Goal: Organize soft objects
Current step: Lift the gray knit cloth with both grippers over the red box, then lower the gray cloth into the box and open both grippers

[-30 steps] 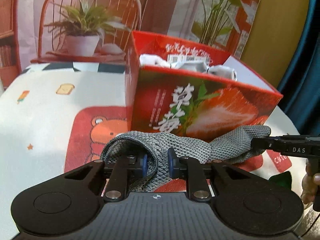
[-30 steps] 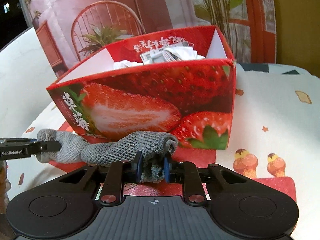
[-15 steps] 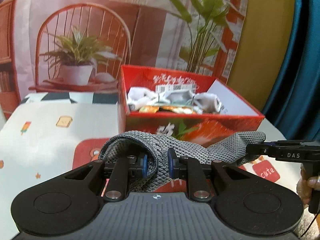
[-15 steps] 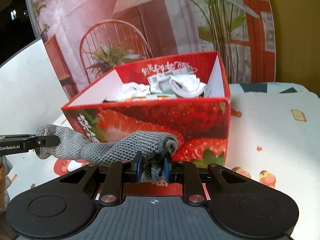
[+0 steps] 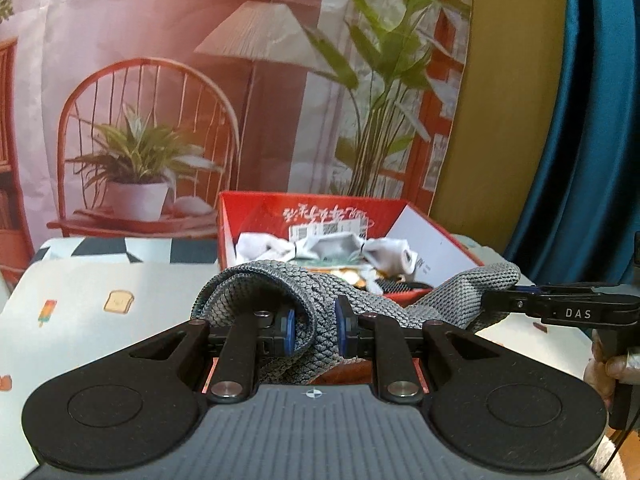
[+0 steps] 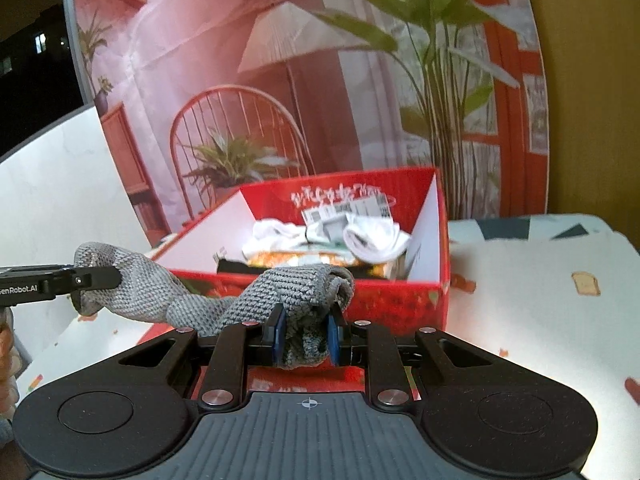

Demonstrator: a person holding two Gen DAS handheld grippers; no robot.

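A grey knitted cloth (image 5: pixel 280 284) hangs stretched between both grippers, lifted in front of the red strawberry box (image 5: pixel 312 208). My left gripper (image 5: pixel 315 330) is shut on one end of the cloth. My right gripper (image 6: pixel 306 330) is shut on the other end of the grey cloth (image 6: pixel 296 284). Each gripper shows in the other's view: the right gripper (image 5: pixel 504 300) at the right edge, the left gripper (image 6: pixel 96 278) at the left edge. The red box (image 6: pixel 440 248) is open on top and holds white socks (image 6: pixel 372 236) and packets.
The table wears a white cloth with cartoon prints (image 6: pixel 540 280). Behind the box hangs a printed backdrop (image 5: pixel 160 100) of a chair, lamp and plants. A blue curtain (image 5: pixel 592 120) hangs at the right. A person's hand (image 5: pixel 604 368) holds the right gripper.
Both grippers have risen with the grey cloth held between them. The box now appears lower in both views and its inside shows.
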